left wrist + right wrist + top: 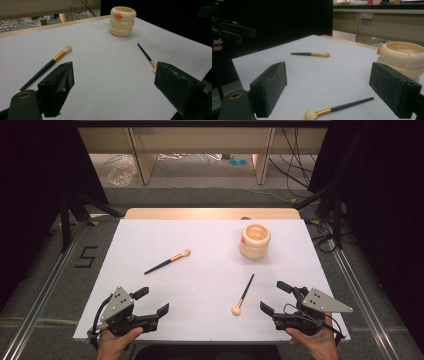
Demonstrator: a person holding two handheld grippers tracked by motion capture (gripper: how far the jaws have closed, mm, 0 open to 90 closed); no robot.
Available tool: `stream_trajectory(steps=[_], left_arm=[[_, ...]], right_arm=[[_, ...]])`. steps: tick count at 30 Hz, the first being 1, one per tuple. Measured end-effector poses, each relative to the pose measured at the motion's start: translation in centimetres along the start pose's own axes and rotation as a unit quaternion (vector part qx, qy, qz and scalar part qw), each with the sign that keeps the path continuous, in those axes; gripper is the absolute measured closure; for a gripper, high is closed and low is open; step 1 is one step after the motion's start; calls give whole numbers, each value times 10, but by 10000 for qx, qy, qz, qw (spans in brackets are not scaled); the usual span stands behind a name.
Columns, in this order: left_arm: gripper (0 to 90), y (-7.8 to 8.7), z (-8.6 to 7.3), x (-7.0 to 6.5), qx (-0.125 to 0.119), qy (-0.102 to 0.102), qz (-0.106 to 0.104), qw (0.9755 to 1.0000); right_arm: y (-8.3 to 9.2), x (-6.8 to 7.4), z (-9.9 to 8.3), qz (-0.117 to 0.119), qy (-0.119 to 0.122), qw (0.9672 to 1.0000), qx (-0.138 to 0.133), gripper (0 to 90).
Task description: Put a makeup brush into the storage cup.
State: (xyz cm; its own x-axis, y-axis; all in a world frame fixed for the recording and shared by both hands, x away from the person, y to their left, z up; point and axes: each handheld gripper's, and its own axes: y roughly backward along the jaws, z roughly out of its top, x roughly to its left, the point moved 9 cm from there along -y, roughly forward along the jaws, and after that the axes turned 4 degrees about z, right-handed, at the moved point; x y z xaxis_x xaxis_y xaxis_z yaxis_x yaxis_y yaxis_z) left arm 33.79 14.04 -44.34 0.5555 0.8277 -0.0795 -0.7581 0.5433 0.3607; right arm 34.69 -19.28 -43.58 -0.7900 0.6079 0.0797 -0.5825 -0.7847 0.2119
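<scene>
The white table (210, 270) carries everything I work with. My left gripper (152, 301) sits at the near left corner, jaws spread wide with nothing between them, touching nothing. My right gripper (272, 299) sits at the near right corner, equally wide and empty. The cream ringed pot (255, 241) stands toward the far right edge. One brush (168, 261) lies left of centre; the other brush (243, 295) lies near my right gripper.

Two makeup brushes lie on the white table (150, 240): one brush (168, 261) toward the left, another brush (243, 295) nearer the right. One cream ringed holder (255, 241) stands there. Two grippers, one per hand.
</scene>
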Motion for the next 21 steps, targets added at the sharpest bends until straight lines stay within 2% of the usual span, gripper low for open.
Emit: stream_trajectory(steps=[6,10,12,16,19,20,21], left_arm=[[156,0,0,0,-10,-11,-8,10000],[156,0,0,0,-10,-12,-7,10000],[156,0,0,0,-11,-12,-11,10000],[156,0,0,0,-10,-10,-7,10000],[156,0,0,0,-2,-3,-6,10000],[157,0,0,0,-5,-2,3,10000],[156,0,0,0,-5,-2,3,10000]], right_arm=[[-1,1,0,18,28,10000,-24,156],[-1,1,-2,9,40,10000,68,156],[-1,1,-1,15,51,10000,13,157],[0,1,-3,17,83,9999,111,157],[-1,0,-2,4,95,9999,42,157],[-1,0,-4,57,128,9997,214,157],[-1,0,-4,57,128,9997,214,157]])
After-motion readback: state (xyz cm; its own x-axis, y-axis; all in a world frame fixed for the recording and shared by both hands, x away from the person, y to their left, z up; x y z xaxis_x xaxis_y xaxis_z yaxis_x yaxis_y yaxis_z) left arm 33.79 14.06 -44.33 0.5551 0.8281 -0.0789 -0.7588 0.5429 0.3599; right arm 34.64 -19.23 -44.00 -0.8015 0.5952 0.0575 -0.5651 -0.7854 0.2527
